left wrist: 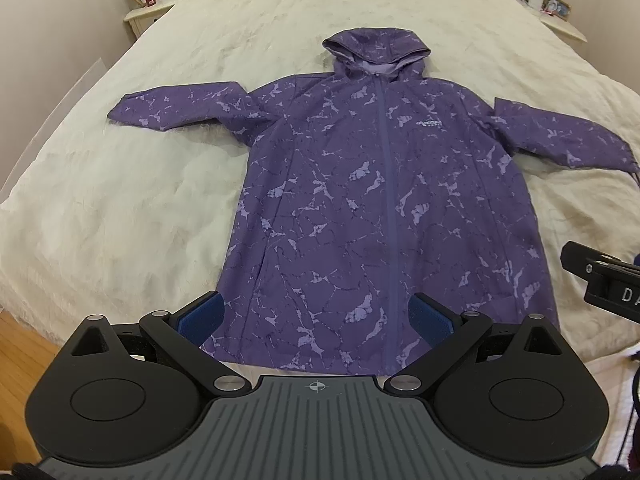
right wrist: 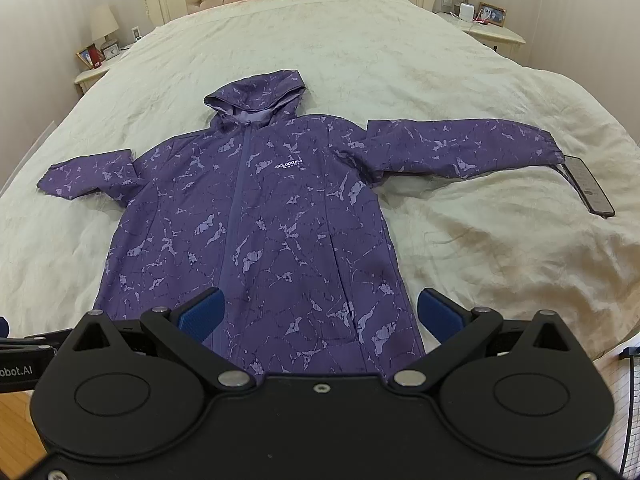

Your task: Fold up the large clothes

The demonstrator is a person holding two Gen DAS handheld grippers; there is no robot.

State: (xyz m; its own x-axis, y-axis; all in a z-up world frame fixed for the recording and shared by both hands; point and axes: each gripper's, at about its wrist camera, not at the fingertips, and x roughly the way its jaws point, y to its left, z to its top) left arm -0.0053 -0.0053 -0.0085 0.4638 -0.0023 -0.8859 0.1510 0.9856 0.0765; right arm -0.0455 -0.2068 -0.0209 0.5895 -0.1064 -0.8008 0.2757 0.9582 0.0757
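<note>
A purple marble-print hooded jacket point(left wrist: 372, 200) lies zipped and spread flat on the bed point(left wrist: 120, 184), ahead of both released, empty grippers (left gripper point(left wrist: 316, 316), right gripper point(right wrist: 320, 312)). Only the right wrist view shows a remote control point(right wrist: 588, 186) touching the sleeve cuff.

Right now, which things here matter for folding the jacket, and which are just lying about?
For the job:
jacket, spread flat, zipped
bed under it
left gripper, open
right gripper, open

Lying about:
remote at the sleeve cuff
lamps on the nightstands
photo frames
clock
</note>
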